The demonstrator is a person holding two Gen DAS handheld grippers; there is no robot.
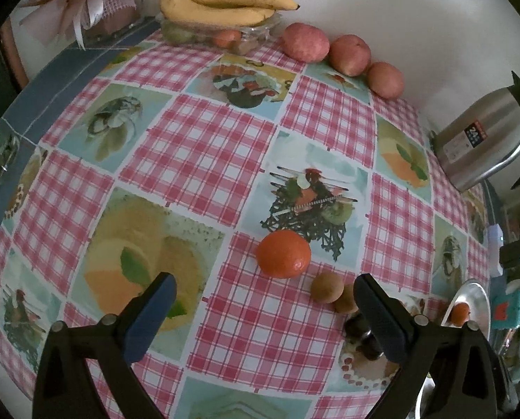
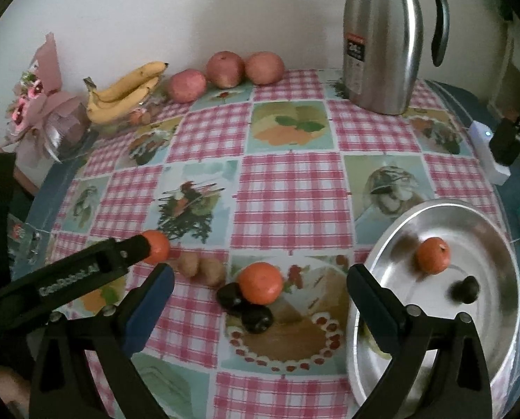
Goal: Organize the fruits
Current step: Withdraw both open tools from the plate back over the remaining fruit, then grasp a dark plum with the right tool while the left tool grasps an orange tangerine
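Both the left gripper point(image 1: 263, 300) and right gripper point(image 2: 260, 286) gape empty; low in frame, the orange point(image 1: 283, 253) may roll off if nudged.

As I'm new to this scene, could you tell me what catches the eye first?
The loose tangerine on the checked tablecloth, just ahead of the open left gripper. To the right, a shiny metal plate already holds a tangerine and a dark fruit. Bananas and red apples line the far wall.
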